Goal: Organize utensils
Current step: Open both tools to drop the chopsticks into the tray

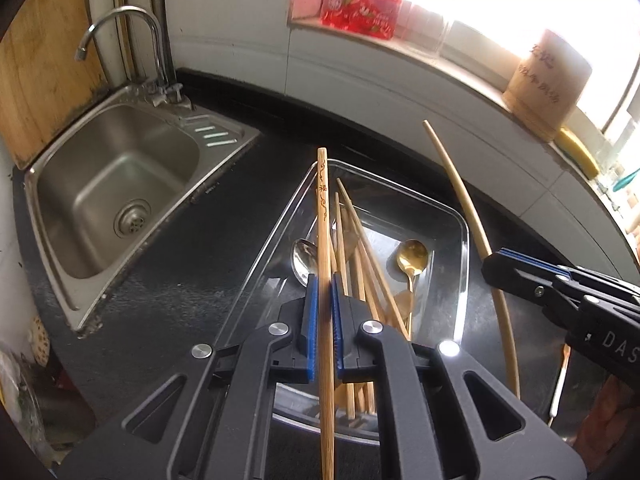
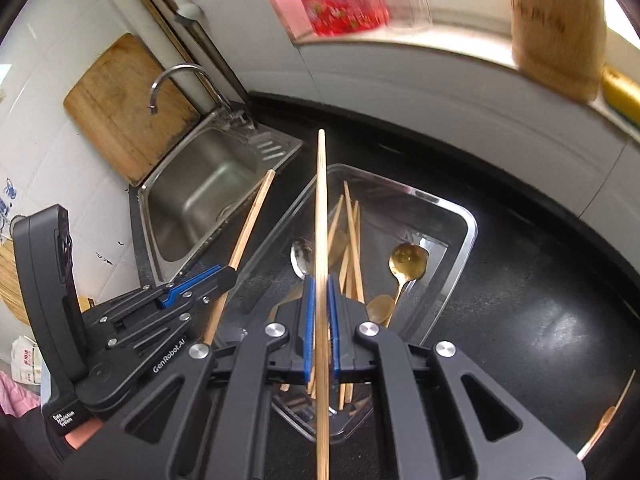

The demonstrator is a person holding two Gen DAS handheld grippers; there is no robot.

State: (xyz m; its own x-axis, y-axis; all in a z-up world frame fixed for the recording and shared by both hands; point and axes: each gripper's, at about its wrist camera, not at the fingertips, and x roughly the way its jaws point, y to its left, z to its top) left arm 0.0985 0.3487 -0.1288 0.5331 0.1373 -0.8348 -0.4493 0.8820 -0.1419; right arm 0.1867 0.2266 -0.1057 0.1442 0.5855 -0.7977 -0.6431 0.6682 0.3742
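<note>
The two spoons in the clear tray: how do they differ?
The silver spoon is steel-coloured; the gold spoon is brass-yellow. The silver spoon lies at the tray's left side, its handle hidden under chopsticks; the gold spoon lies right, handle visible. Both lie bowl-up, bowls toward the far wall.

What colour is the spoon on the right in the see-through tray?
Gold spoon, clearest in the left wrist view.

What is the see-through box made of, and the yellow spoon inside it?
The box looks like clear plastic, possibly glass: the dark counter shows through its glossy walls. The yellow spoon looks like gold-coloured polished metal, since its bowl shines and mirrors light; whether it is plated cannot be told.
</note>
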